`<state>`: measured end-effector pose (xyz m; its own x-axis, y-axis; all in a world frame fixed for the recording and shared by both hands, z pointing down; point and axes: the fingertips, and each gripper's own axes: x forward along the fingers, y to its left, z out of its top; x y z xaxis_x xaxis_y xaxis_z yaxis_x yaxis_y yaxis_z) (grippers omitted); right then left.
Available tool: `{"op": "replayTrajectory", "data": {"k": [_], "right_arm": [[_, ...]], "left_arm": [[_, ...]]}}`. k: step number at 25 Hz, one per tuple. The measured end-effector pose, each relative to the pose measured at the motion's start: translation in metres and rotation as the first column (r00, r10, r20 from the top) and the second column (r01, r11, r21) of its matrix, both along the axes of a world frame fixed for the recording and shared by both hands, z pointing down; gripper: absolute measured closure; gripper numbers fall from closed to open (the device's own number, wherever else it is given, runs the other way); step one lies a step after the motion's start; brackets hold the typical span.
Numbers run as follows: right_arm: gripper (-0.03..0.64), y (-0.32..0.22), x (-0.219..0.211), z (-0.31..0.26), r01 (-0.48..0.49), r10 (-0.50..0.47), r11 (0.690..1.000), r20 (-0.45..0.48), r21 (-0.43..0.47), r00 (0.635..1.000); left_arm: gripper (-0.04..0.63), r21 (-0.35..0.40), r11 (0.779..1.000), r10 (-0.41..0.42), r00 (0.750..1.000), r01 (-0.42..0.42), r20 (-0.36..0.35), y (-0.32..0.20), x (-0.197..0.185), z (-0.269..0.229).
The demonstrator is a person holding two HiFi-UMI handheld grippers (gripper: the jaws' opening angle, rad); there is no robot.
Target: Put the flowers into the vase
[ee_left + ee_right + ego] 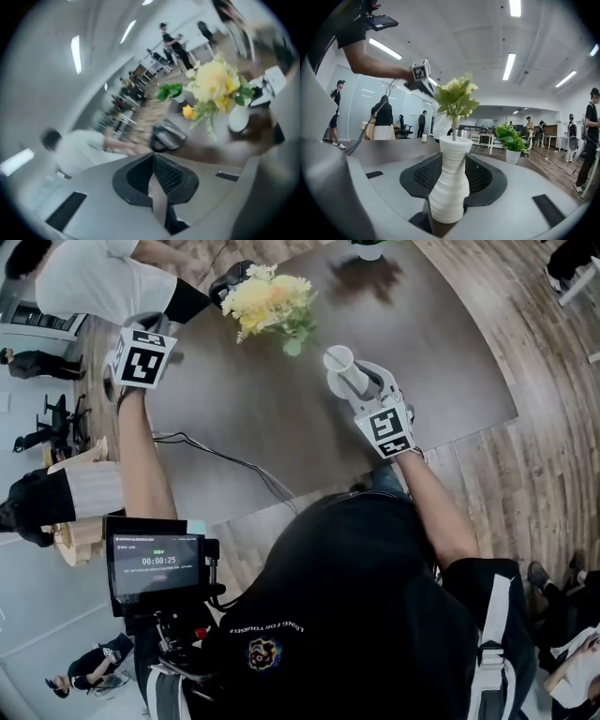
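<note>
A ribbed white vase (339, 360) (450, 187) sits between the pads of my right gripper (356, 381) (452, 157), which is shut on its narrow waist just over the dark table (281, 418). A bunch of yellow and cream flowers (270, 298) (457, 96) stands above the vase, and in the right gripper view its stem runs down into the vase's mouth. My left gripper (141, 329) (153, 157) is off to the left, well clear of the flowers (214, 84) and vase (238, 118). Its jaws are shut with nothing between them, and its view is blurred.
A green potted plant (368, 247) (509, 138) stands at the table's far edge. A black object (230, 282) (166, 135) lies near a seated person in a white shirt (94, 277). A cable (225, 460) crosses the table's near left. Wooden floor lies beyond the right edge.
</note>
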<state>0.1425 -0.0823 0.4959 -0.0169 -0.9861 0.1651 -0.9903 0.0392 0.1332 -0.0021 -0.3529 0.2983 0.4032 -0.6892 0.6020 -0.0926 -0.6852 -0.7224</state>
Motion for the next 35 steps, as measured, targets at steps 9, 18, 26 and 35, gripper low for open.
{"op": "replayTrajectory", "data": {"k": [9, 18, 26, 35], "right_arm": [[0.509, -0.005, -0.004, 0.007, 0.055, -0.057, 0.996, -0.021, -0.071, 0.998], [0.294, -0.032, 0.009, 0.034, 0.230, -0.212, 0.956, 0.112, -0.180, 0.971], [0.296, -0.039, -0.008, 0.018, 0.224, -0.226, 0.970, -0.004, -0.099, 0.974], [0.302, -0.075, -0.044, 0.044, 0.304, -0.300, 0.945, 0.049, -0.124, 0.953]], "left_arm": [[0.588, -0.734, 0.561, 0.185, 0.922, -0.384, -0.341, 0.156, 0.149, 0.247], [0.589, -0.637, 0.452, 0.508, 0.767, -0.624, -0.392, 0.221, 0.181, 0.228], [0.589, -0.526, 0.544, 0.491, 0.756, -0.654, -0.432, 0.213, 0.168, 0.200], [0.589, -0.476, 0.622, 0.461, 0.782, -0.622, -0.420, 0.185, 0.148, 0.183]]}}
